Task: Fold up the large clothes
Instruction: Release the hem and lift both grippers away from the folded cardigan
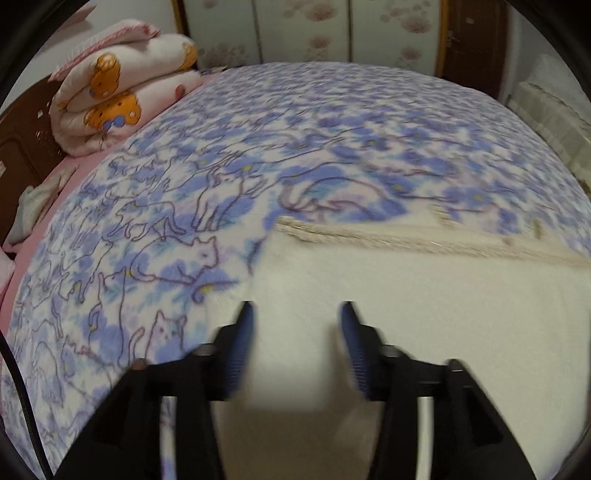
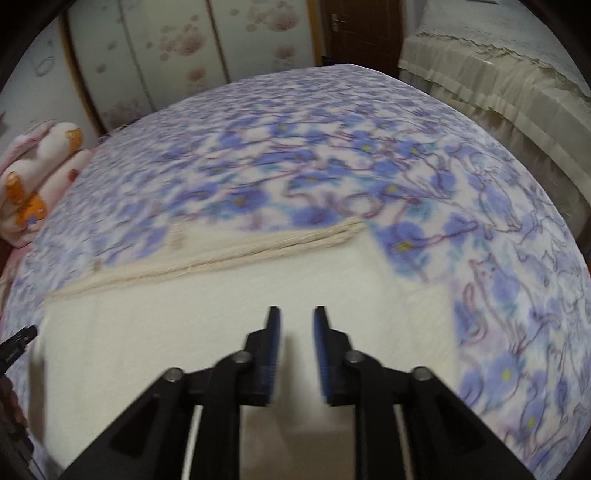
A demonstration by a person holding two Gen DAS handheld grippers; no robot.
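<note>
A cream white garment lies flat on the bed, with a ribbed beige hem along its far edge. It also shows in the right wrist view, with the hem running diagonally. My left gripper is open and empty, just above the garment near its left edge. My right gripper is open with a narrower gap, empty, above the garment near its right edge. Both views are blurred by motion.
The bed carries a blue flower and cat print blanket. A folded pink and orange quilt sits at the far left by the headboard. A wardrobe and a brown door stand behind. A cloth-covered piece of furniture stands right.
</note>
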